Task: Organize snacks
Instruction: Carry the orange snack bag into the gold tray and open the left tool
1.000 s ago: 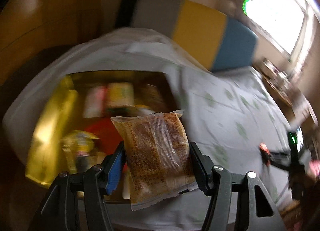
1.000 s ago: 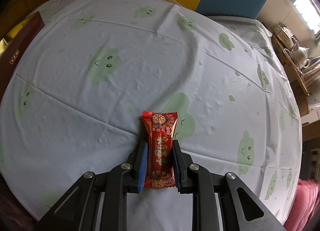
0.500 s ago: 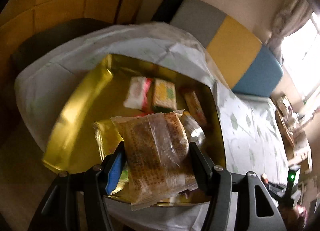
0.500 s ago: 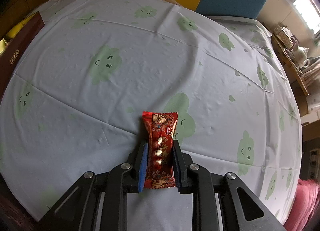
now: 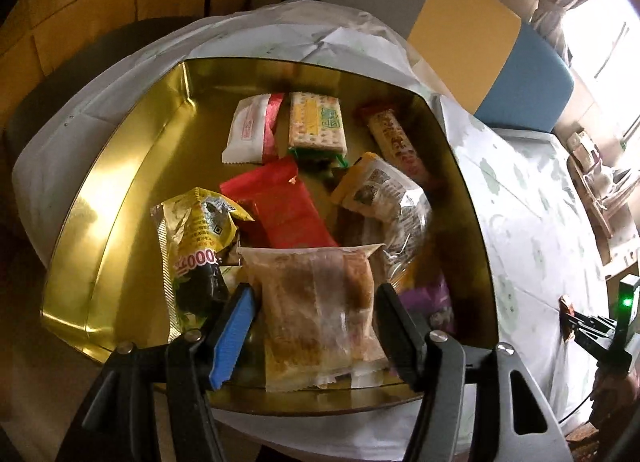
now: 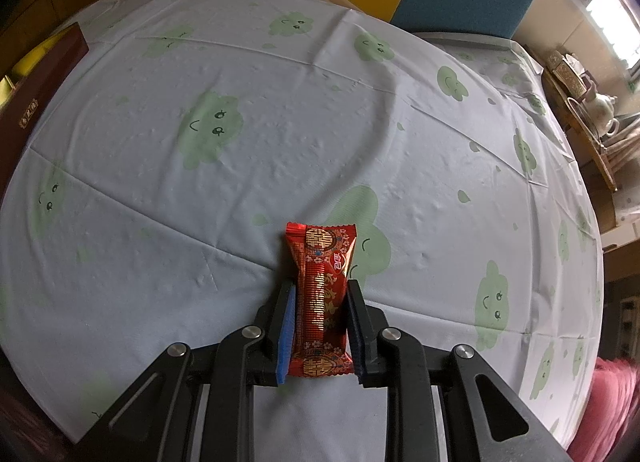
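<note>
In the left wrist view, the clear-wrapped cake packet (image 5: pixel 316 314) between the left tool (image 5: pixel 312 326) fingers is blurred, and it covers the snacks beneath it in the gold tin (image 5: pixel 120 197). A purple packet (image 5: pixel 428 298) shows only as a corner behind the right finger, its print unreadable. The tin's near rim is partly hidden by the fingers. At the right edge the right tool (image 5: pixel 576 322) is small and cut off; what looks like a red wrapper tip shows at its end.

In the right wrist view, a dark red box (image 6: pixel 40 77) is cut by the left edge, its gold label too small to read. The lower sides of the red snack bar (image 6: pixel 320 298) are covered by the fingers. A pink thing (image 6: pixel 612 402) at the lower right is blurred.
</note>
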